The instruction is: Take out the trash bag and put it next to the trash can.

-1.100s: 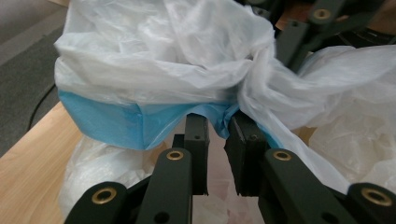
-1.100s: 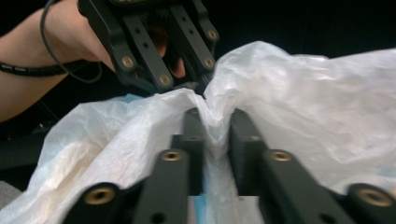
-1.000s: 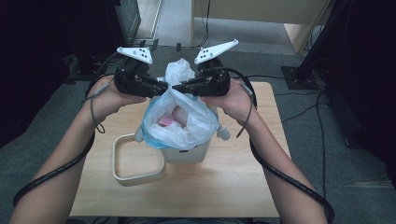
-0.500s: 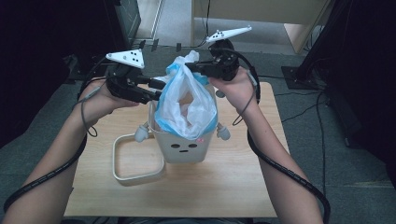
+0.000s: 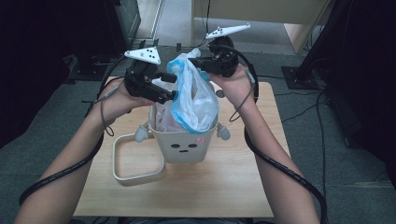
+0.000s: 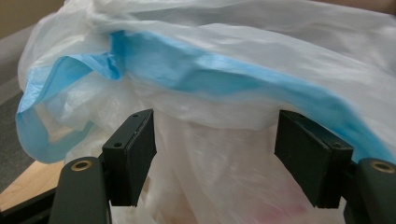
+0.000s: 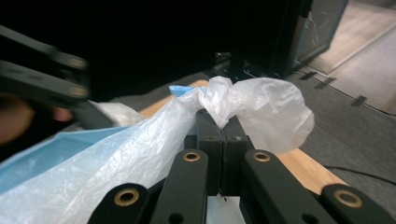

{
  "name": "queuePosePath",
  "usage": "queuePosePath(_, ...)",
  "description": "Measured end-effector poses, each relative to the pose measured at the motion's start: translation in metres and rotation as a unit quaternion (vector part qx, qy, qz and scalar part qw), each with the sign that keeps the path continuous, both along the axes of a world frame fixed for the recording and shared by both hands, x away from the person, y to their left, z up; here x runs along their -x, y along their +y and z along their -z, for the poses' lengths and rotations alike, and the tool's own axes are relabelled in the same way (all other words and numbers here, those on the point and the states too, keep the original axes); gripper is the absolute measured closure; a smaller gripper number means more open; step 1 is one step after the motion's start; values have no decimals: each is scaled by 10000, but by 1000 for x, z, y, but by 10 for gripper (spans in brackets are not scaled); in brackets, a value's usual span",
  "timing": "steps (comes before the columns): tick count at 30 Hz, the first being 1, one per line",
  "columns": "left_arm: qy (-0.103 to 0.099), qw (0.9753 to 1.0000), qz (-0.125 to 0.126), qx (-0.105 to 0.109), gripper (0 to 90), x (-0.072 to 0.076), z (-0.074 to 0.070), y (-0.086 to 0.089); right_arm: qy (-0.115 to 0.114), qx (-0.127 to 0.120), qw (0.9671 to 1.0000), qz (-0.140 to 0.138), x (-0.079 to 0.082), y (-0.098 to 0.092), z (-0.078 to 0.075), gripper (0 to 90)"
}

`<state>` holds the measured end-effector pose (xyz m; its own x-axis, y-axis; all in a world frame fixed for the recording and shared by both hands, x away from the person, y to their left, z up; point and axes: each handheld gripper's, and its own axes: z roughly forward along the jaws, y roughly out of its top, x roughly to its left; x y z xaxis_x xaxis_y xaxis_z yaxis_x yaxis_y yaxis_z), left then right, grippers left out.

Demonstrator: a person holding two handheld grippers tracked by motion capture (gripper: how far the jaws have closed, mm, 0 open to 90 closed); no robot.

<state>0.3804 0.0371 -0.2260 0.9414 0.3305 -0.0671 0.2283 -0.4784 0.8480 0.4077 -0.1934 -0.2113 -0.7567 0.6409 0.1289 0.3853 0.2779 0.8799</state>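
Note:
A white plastic bag (image 5: pixel 197 100) with a blue rim stands stretched upward out of a small white bin (image 5: pixel 184 145) with a face drawn on it. My right gripper (image 5: pixel 194 63) is shut on the bag's gathered top (image 7: pixel 224 105), holding it above the bin. In the right gripper view its jaws (image 7: pixel 223 128) pinch the crumpled plastic. My left gripper (image 5: pixel 170 87) is open at the bag's left side. In the left gripper view the bag's blue rim (image 6: pixel 196 70) and white body lie just ahead of and between the spread jaws (image 6: pixel 217 158). Something pink shows faintly through the plastic.
A white ring-shaped lid frame (image 5: pixel 117 161) lies on the wooden table (image 5: pixel 233 186) left of the bin. Cables trail from both grippers along the forearms. Dark furniture and grey carpet surround the table.
The right gripper has risen and drawn the bag's top up, so the bag now stands tall out of the bin. The left gripper has shifted in against the bag's side.

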Motion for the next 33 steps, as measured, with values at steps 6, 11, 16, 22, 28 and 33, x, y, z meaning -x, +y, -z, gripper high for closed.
queuePosePath(6,15,9999,-110,45,267,-8,1,-12,202,-479,9959,-742,9,2,-4,900)
queuePosePath(11,50,9999,-20,107,386,-12,2,-19,358,-492,9923,-1083,12,9,0,900)
queuePosePath(16,475,9988,-104,86,581,-20,4,-18,482,-512,9910,-1140,10,7,3,891)
queuePosePath(22,556,9984,-77,-4,804,-24,7,-19,270,-487,9938,-961,11,1,0,607)
queuePosePath(28,779,9959,-443,89,842,-33,-1,-12,168,-534,9951,-819,18,-14,-3,542)
queuePosePath(33,921,9920,-809,289,849,-49,-5,-2,37,-476,9956,-812,26,-25,-3,520)
